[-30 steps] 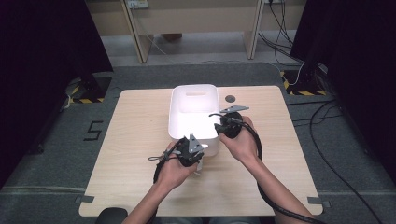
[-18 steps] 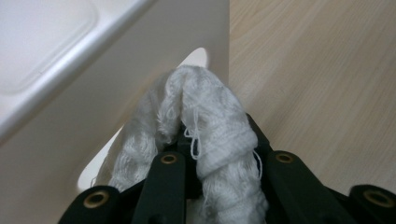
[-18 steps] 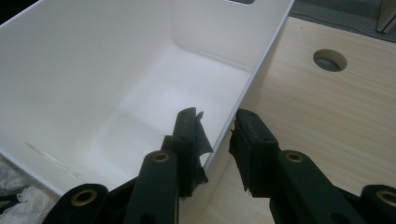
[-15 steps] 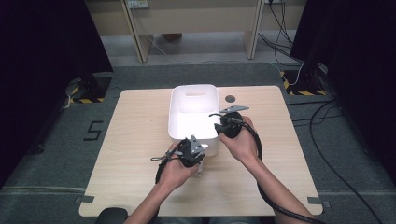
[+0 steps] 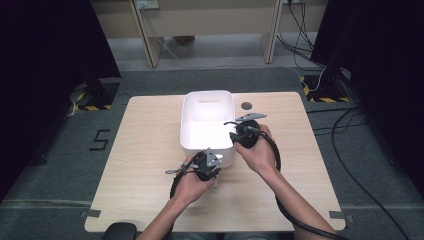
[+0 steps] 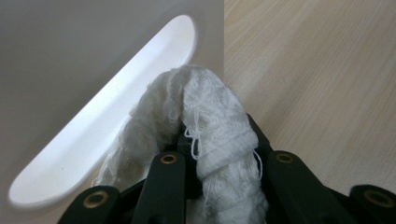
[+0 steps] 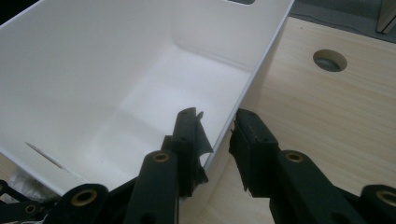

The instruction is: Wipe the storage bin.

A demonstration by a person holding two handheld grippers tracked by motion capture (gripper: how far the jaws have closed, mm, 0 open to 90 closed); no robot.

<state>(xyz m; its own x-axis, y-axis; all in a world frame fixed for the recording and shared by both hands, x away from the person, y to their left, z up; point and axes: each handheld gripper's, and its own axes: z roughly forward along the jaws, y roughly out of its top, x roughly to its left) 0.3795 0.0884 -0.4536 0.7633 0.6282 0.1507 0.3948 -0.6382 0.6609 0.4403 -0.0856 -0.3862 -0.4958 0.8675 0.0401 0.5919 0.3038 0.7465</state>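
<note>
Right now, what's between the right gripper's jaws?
The white bin's right side wall, in the right gripper view: one jaw of the right gripper stands inside, one outside, straddling the rim.

The high view looks forward and down on the whole pale wooden tabletop [image 5: 145,165] from afar. Each gripper view sits close, sharing the white rectangular plastic bin [image 5: 192,131] [image 6: 70,60] [image 7: 93,70] with it.

Lower end of white cloth [image 6: 205,140] cut off by the bottom edge of the left gripper view, upper part hiding the jaws' tips. Handle slot [image 6: 100,121] of white bin [image 5: 206,125] blown out. Contact between right gripper [image 7: 219,135] and bin wall unclear.
</note>
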